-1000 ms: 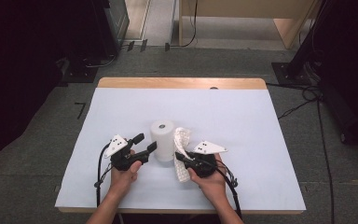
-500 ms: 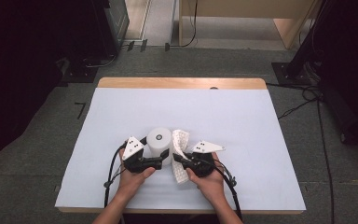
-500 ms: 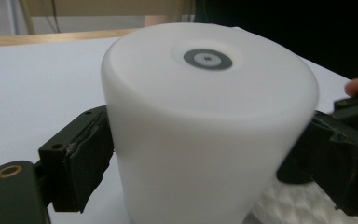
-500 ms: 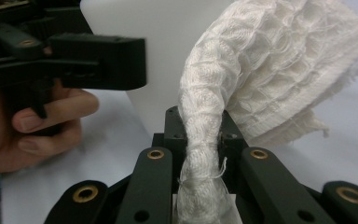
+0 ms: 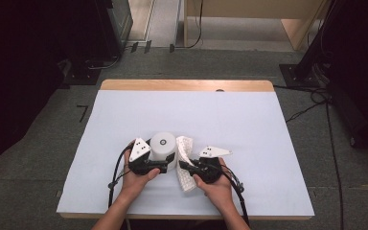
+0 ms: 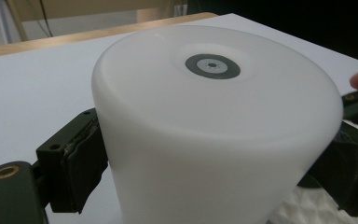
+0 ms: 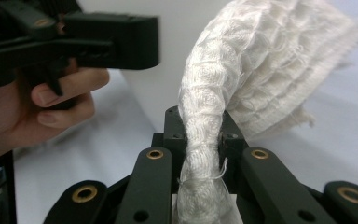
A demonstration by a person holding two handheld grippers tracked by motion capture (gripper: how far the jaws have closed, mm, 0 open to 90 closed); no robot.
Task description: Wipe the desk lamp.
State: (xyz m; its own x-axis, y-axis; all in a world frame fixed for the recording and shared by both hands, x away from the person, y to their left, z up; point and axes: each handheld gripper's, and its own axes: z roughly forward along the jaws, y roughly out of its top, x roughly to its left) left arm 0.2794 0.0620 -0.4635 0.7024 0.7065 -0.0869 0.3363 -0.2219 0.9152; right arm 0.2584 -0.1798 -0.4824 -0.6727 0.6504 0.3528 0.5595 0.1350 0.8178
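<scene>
The left tongs (image 5: 168, 165) stand around a white cylinder (image 5: 163, 148), one black jaw at each side of its lower wall. Their jaws have just been opening, and in the left gripper view the near jaw sits right against the cylinder's side; whether the pads press on it cannot be told. The cylinder (image 6: 214, 126) stands upright on the worktop (image 5: 249, 120), smooth and matte, with a small grey disc in the middle of its flat top.

The right tongs (image 5: 184, 166) are clamped shut on a strip of white cloth (image 5: 185, 160). In the right gripper view the cloth (image 7: 242, 84) rises bunched and narrow from between the jaws, then widens and flops over to the right, its woven, quilted texture and frayed edge plain to see. In the high view the cloth runs from beside the cylinder down toward the person, and part of it lies on the worktop below the tongs.

The two tongs point toward each other, close together, with the cylinder and the cloth just beside one another between them. A hand holds each gripper, forearms coming in from the near edge. All this sits in the near middle of the worktop, which is covered in a pale sheet with a wooden strip showing along its far edge. Grey floor surrounds it, with cables on the far right
</scene>
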